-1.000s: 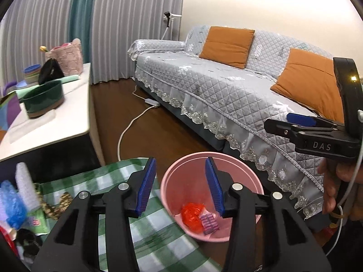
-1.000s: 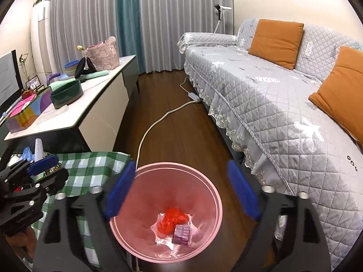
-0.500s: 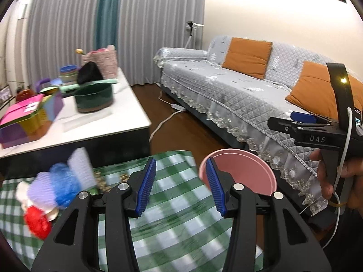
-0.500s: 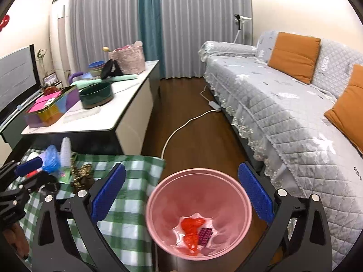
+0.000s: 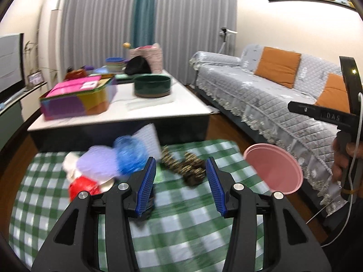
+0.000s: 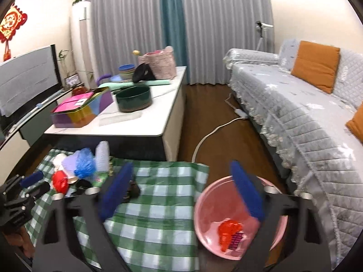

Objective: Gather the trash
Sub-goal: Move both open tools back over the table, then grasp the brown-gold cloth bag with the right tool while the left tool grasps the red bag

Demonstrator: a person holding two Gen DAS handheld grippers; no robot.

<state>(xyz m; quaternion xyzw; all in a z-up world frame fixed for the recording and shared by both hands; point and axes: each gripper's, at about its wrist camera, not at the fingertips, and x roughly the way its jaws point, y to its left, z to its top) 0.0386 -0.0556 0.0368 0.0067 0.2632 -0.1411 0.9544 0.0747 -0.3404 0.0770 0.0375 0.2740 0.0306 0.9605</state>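
You have made a start: the pink bin (image 6: pixel 240 219) beside the checked tabletop (image 6: pixel 158 215) already holds a red wrapper (image 6: pixel 228 229) and a small purple packet (image 6: pixel 236 238). Most of the trash is left, heaped at the tabletop's far left: a blue bag (image 5: pixel 129 154), a lilac bag (image 5: pixel 97 163), a red piece (image 5: pixel 82 187), a white cup (image 6: pixel 102 156) and a brown patterned wrapper (image 5: pixel 186 165). Your left hand-held gripper (image 5: pixel 180 185) and right hand-held gripper (image 6: pixel 181 192) both hang released and empty.
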